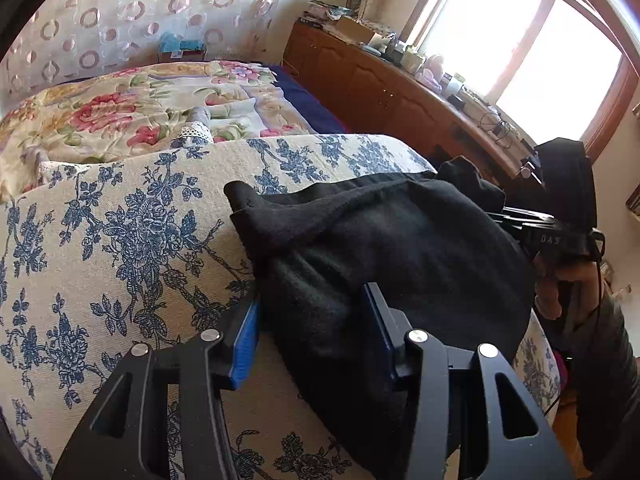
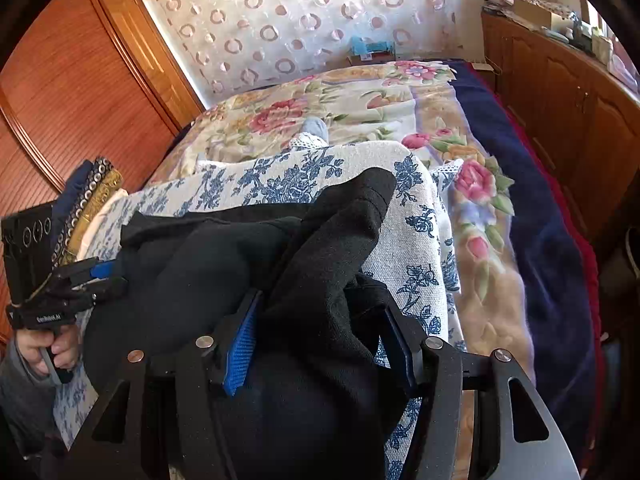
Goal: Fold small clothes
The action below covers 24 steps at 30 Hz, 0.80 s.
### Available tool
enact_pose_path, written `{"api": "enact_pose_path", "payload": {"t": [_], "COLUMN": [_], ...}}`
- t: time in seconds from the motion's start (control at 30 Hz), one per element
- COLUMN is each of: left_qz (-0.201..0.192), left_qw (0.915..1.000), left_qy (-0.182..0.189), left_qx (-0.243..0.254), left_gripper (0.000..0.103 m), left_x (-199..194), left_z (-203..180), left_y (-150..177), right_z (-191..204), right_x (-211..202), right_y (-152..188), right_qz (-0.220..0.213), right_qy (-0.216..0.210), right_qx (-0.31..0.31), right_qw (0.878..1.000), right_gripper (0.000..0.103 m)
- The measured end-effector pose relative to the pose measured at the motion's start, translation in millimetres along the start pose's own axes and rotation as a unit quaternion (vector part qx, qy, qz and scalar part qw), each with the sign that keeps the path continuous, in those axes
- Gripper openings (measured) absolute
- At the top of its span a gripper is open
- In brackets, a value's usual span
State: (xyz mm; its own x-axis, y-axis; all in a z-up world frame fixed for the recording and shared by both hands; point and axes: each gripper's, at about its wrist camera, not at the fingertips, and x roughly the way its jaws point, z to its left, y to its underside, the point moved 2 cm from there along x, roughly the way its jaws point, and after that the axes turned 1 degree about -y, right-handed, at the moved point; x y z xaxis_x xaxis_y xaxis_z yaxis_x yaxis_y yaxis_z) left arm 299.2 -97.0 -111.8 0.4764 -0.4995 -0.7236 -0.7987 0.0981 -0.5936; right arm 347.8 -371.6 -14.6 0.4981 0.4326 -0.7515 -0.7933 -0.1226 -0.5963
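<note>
Black garment [image 1: 400, 248] bunched on blue-floral cloth [image 1: 120, 240], left gripper [image 1: 314, 332] and right gripper [image 2: 320, 344] each clamping its fabric

- The garment [image 1: 400, 240] is plain black.
- The cloth [image 1: 120, 240] beneath it is cream, printed with blue roses and leafy stems.
- The quilt [image 2: 360, 104] at 12 o'clock is pale cream with pink and red flowers, green leaves and yellow-gold patches.
- The blanket [image 2: 540, 240] at 3 o'clock in the right wrist view is dark navy.
- The curtain [image 2: 300, 12] is sheer white with pinkish rings and dots.
- The wardrobe [image 2: 72, 92] and cabinets [image 1: 380, 88] are reddish-brown wood.
- The left gripper [image 1: 312, 332] and right gripper [image 2: 320, 336] are black with bright blue pads [image 2: 242, 348].
</note>
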Motion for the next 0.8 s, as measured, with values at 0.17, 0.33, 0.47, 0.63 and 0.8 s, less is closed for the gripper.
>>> {"api": "enact_pose_path", "payload": {"t": [0.17, 0.33, 0.47, 0.63, 0.8], "left_qz": [-0.001, -0.031, -0.068, -0.115, -0.158], "left_qw": [0.9998, 0.9992, 0.9967, 0.9915, 0.9858], "left_qy": [0.017, 0.017, 0.031, 0.036, 0.024], "left_qx": [-0.003, 0.019, 0.031, 0.048, 0.05], "left_gripper": [0.018, 0.015, 0.015, 0.014, 0.014], "left_x": [-1.1, -21.3, -53.1, -92.8, -136.4], "left_z": [-2.7, -15.1, -27.4, -39.7, -34.2], "left_y": [-0.6, -2.5, -5.1, -7.9, -8.2], "right_z": [0.7, 8.6, 20.6, 44.9, 79.9], "right_x": [2.5, -8.0, -28.7, -56.3, -68.9], "right_y": [-1.7, 0.9, -0.5, -7.2, -20.4], "right_qz": [0.007, -0.021, -0.065, -0.113, -0.144], "right_qy": [-0.017, 0.009, 0.019, 0.023, 0.014], "right_qx": [-0.014, -0.036, -0.05, -0.076, -0.111], "right_qw": [1.0, 0.999, 0.996, 0.99, 0.983], "right_gripper": [0.028, 0.017, 0.014, 0.013, 0.013]}}
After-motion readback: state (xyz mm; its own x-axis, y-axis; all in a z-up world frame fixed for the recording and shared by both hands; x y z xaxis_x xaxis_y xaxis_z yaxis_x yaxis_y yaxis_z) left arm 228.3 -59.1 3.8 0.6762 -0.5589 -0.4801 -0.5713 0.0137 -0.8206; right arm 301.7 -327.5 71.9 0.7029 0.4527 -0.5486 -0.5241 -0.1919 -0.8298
